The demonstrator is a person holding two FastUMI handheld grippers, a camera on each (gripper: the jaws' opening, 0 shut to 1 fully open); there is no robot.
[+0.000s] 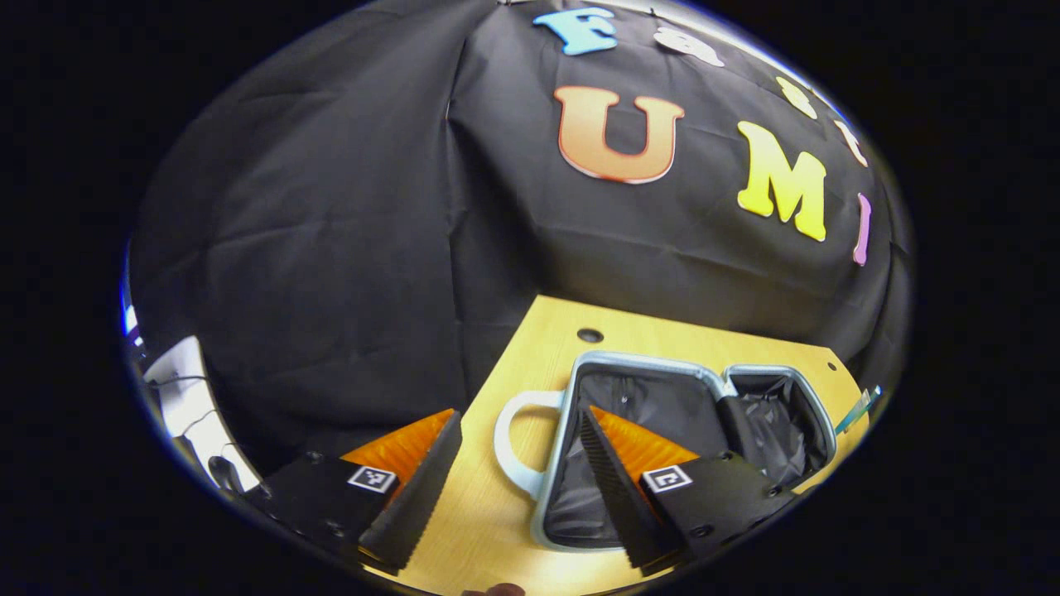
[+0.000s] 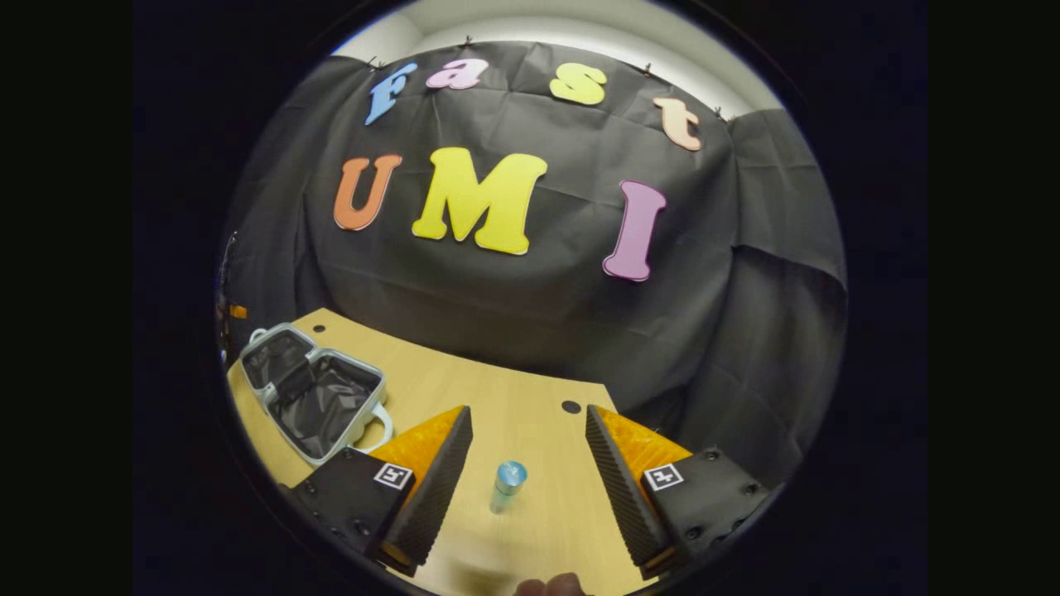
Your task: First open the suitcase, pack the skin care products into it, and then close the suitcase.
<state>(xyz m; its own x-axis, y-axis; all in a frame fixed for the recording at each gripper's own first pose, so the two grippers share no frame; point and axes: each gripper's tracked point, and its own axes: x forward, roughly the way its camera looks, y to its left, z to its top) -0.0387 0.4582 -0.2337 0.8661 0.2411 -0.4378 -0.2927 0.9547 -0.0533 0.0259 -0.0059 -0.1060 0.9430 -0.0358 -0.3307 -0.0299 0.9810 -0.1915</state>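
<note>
Black cloth point(image 2: 513, 314) is hanging as the booth's back wall, creased and sagging, with a pale wall or ceiling strip point(image 2: 580, 33) showing above it in the right gripper view. A light wooden desk point(image 2: 464, 381) is lying below the cloth, its grain running lengthwise and small dark round holes point(image 2: 570, 406) sitting near its far edge.

The suitcase point(image 1: 571, 463) is lying open flat on the desk, both halves showing dark lining inside a pale grey rim; a white handle point(image 1: 507, 443) is curving out from one side. In the right gripper view the suitcase point(image 2: 313, 393) is resting toward the desk's far left corner.

The left claw point(image 1: 517, 488) is hovering with its jaws spread wide, one finger over bare wood and the other over the suitcase's near half. The right claw point(image 2: 526, 488) is likewise standing wide apart, holding nothing.

A small blue bottle point(image 2: 507, 486) is standing upright on the desk between the right claw's fingers, touching neither, well apart from the suitcase.
</note>
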